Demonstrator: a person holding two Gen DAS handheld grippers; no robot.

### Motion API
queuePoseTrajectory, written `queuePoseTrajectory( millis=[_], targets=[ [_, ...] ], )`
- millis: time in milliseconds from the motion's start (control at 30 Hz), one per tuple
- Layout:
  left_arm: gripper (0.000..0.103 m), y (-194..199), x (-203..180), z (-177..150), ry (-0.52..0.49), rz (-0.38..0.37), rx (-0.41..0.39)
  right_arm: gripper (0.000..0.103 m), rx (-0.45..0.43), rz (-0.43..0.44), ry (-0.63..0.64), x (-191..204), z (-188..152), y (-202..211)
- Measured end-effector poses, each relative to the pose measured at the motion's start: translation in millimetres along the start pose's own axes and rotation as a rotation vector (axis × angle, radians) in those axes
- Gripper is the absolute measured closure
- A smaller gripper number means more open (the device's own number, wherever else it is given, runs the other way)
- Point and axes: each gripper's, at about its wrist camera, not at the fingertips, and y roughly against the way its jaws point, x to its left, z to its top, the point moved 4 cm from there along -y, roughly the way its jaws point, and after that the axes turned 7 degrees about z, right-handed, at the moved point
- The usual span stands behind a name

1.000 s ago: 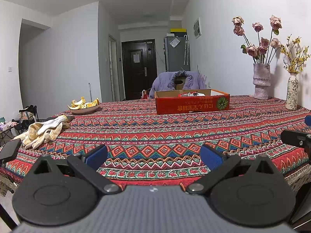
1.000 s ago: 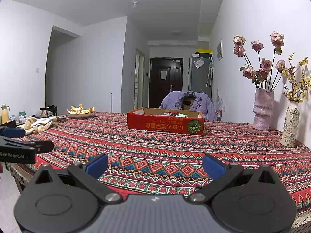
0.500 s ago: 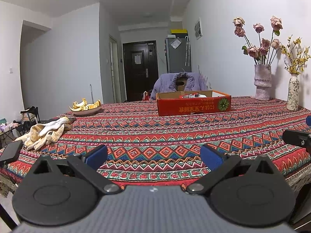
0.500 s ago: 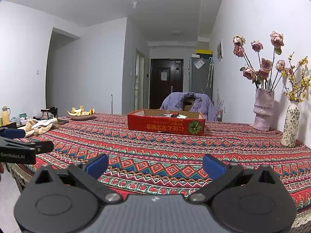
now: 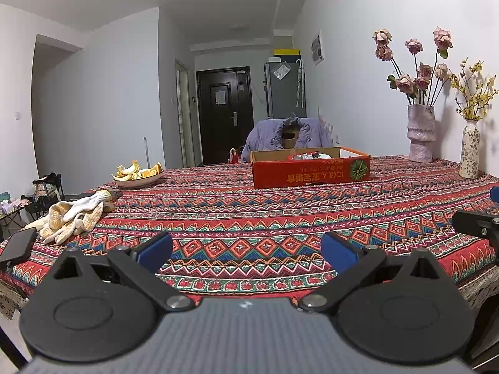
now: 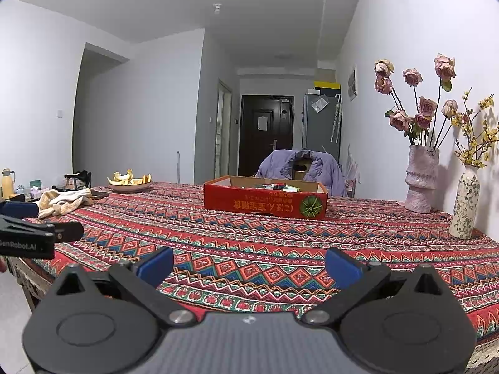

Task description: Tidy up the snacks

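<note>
Patterned tablecloth (image 5: 249,218); snack box (image 5: 312,168) far beyond spread left claw (image 5: 246,249).

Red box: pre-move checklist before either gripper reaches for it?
1. Left gripper open, nothing held: ok.
2. Right gripper open, nothing held: ok.
3. Red box top open, snacks showing inside: ok.
4. Patterned cloth between grippers and box free of objects: ok.
5. Gloves and phone lie left of the path: ok.
6. Which snacks, how packed: cannot tell.
</note>
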Motion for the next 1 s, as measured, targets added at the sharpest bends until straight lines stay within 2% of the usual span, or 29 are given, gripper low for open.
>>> queuePoseTrajectory(
  millis=[1000],
  targets=[
    [0.0, 4.4, -0.5, 3.1, 0.01, 0.003, -0.024, 0.0, -0.002, 0.004, -0.009, -2.5, -1.9, 1.8]
  ],
)
